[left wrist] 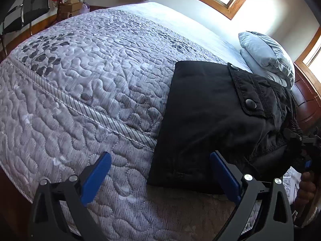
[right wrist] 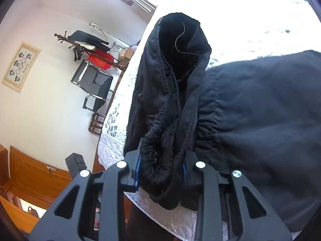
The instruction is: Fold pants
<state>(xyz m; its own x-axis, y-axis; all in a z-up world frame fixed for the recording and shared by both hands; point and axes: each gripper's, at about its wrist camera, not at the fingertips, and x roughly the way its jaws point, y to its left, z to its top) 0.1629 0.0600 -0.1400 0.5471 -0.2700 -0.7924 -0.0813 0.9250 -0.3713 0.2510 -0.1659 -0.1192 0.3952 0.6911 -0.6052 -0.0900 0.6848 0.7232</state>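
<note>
Black pants (left wrist: 202, 120) on quilt (left wrist: 90, 80): right jaws pinching waistband (right wrist: 160, 160); left jaws spread, beside pants' edge.

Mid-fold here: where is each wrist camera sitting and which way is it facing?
Left wrist: above the bed's near edge, facing across the quilted grey bedspread at the black fabric pants; open left hand-held gripper, fingers at right.
Right wrist: low at the bedside, facing the room's black chair; right hand-held gripper clamps the gathered waistband.
Shared: pants, bedspread, chair.

A home bedroom: quilted bed (left wrist: 90, 84), pillows (left wrist: 264, 58), coat rack (right wrist: 84, 46).
</note>
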